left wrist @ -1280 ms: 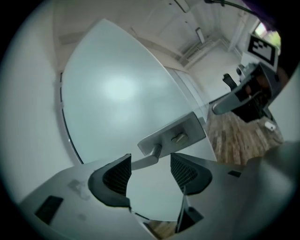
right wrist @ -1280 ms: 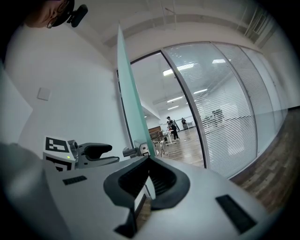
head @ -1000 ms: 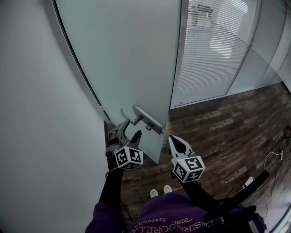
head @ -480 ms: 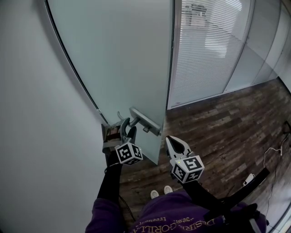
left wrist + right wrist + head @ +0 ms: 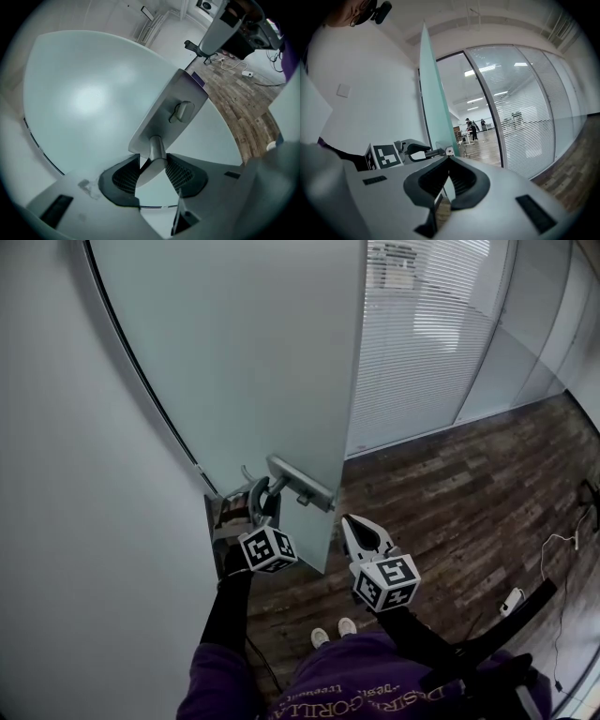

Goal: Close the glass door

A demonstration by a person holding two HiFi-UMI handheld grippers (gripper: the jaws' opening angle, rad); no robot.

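The frosted glass door point(image 5: 244, 362) stands ajar, its free edge pointing toward me. A metal lever handle point(image 5: 298, 486) sits on a long plate point(image 5: 171, 112). My left gripper point(image 5: 261, 504) is at the inner lever point(image 5: 157, 152). Its jaws are closing, and both pads touch the lever's end, which lies between them point(image 5: 152, 171). My right gripper point(image 5: 356, 531) hovers apart from the door, just right of its edge. That gripper is shut with nothing in it point(image 5: 449, 161). The right gripper view shows the door edge point(image 5: 433, 103) and the left gripper point(image 5: 415, 149) at the handle.
A white wall point(image 5: 75, 521) runs along the left. A glass partition with blinds point(image 5: 422, 343) stands behind the doorway. Wood-plank floor point(image 5: 450, 512) stretches right, with a cable and charger point(image 5: 514, 598) on it. My shoes point(image 5: 333, 629) are below the door edge.
My left gripper moved forward onto the lever, rolled a little, and its jaws narrowed from wide apart to touching the lever. The right gripper stayed where it was.
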